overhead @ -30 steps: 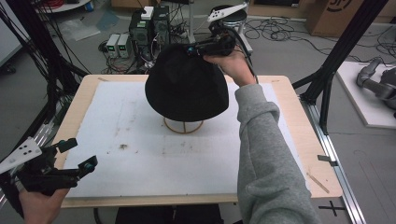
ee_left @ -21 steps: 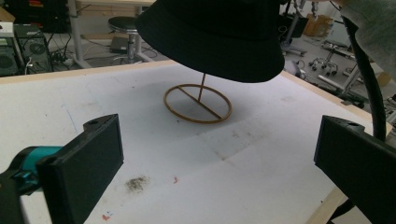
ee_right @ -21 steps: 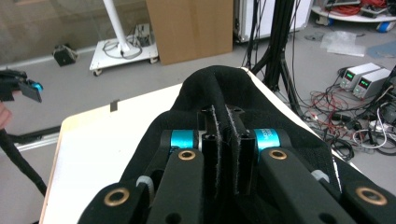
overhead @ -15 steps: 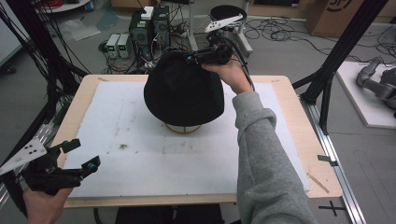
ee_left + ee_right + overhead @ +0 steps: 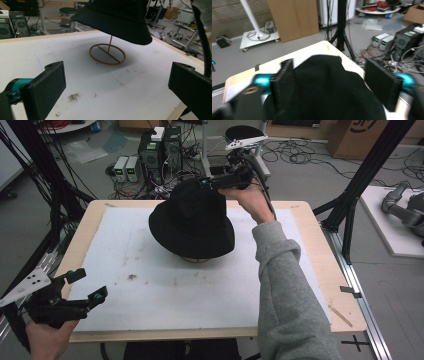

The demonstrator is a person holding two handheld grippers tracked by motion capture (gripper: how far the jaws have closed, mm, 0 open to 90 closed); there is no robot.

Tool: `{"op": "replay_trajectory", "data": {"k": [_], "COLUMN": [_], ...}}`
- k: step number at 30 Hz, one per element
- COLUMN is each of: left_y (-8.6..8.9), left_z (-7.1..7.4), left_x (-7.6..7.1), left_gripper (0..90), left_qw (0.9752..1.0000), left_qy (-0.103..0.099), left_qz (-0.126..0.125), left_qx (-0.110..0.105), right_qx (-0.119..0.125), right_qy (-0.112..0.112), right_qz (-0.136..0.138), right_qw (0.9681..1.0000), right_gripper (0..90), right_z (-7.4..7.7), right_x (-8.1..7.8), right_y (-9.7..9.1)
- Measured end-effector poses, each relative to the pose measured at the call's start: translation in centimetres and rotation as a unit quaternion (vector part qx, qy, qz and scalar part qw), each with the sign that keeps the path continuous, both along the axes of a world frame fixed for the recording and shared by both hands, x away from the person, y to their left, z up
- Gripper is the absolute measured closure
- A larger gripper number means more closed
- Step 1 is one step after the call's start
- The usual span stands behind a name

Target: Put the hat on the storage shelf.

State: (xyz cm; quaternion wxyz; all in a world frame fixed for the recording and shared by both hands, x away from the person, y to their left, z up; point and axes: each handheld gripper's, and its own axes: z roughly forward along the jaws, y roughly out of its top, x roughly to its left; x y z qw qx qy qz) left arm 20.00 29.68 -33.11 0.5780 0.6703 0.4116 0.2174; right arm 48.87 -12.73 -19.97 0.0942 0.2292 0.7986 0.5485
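- High view: a black hat [image 5: 192,222] sits on a thin wooden stand [image 5: 197,259] around the middle of the white table top [image 5: 150,290], a little toward the far side.
- The stand's ring base [image 5: 107,54] lies flat on the table, and its upright stick rises into the hat, so the brim hangs clear of the surface.
- The right gripper [image 5: 220,181] is at the far top edge of the hat, held by a hand [image 5: 252,202] in a grey sleeve [image 5: 285,290] that reaches in from the near right.
- Right gripper view: the jaws have just been opening and now stand wide apart; the crown of the hat [image 5: 324,85] bulges up between them. The left jaw sits right against the fabric, the right jaw stands off it, so nothing is clamped.
- The left gripper [image 5: 82,285] is at the near left corner of the table, well apart from the hat, pointing toward it.
- Left gripper view: its jaws are spread wide with nothing between them, just bare table top with a small dark smudge [image 5: 74,97].
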Motion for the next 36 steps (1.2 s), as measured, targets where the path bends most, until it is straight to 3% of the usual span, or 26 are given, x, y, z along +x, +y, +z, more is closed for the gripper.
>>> {"op": "replay_trajectory", "data": {"k": [1,4,5,7,9,12,14,15,17,20,21,32,36], "left_y": [0.1,0.1,0.1,0.2,0.3,0.4,0.5,0.5,0.6,0.6,0.6,0.3,0.1], "left_z": [0.0,0.1,0.2,0.3,0.5,0.5,0.6,0.6,0.7,0.8,0.9,1.0,0.8], "left_x": [0.1,0.2,0.3,0.5,0.8,0.9,1.1,1.1,1.2,1.2,1.1,1.1,1.2], "left_gripper": [1.7,1.7,1.7,1.7,1.7,1.7,1.7,1.7,1.7,1.7,1.7,1.7,1.7], "left_qw": [1.0,1.0,1.0,0.9999,0.9999,0.9998,0.9998,0.9998,0.9997,0.9996,0.9996,0.9996,0.9996], "left_qy": [-0.002,-0.005,-0.007,-0.008,-0.011,-0.012,-0.011,-0.012,-0.012,-0.017,-0.018,-0.021,-0.019], "left_qz": [0.001,0.005,0.007,0.008,0.012,0.014,0.018,0.018,0.02,0.021,0.021,0.016,0.02], "left_qx": [0.0,-0.002,-0.002,-0.001,-0.002,-0.002,-0.003,-0.003,-0.002,0.0,-0.001,0.002,0.003], "right_qx": [-0.001,-0.004,-0.013,-0.01,0.01,0.012,-0.008,-0.01,0.001,0.008,0.015,0.036,0.037], "right_qy": [0.002,0.006,-0.012,-0.013,-0.023,-0.023,-0.014,-0.03,-0.039,-0.043,-0.04,-0.056,-0.066], "right_qz": [-0.012,-0.028,-0.048,-0.051,-0.055,-0.061,-0.074,-0.096,-0.102,-0.121,-0.131,-0.155,-0.175], "right_qw": [0.9999,0.9996,0.9987,0.9986,0.9982,0.9978,0.9971,0.9949,0.994,0.9917,0.9904,0.9857,0.9816], "right_gripper": [11.2,10.8,10.7,10.8,10.7,10.8,10.7,10.7,10.7,10.7,10.8,10.7,10.7], "right_z": [0.2,0.4,0.8,0.9,0.9,0.6,0.3,-0.2,-0.9,-1.8,-2.8,-6.9,-9.0], "right_x": [-0.2,-0.8,-2.0,-2.4,-4.4,-5.4,-6.5,-7.8,-9.0,-10.0,-10.9,-15.1,-17.0], "right_y": [-0.2,-0.7,-1.5,-1.8,-3.6,-4.6,-5.5,-6.6,-7.9,-9.1,-10.4,-15.3,-17.2]}}
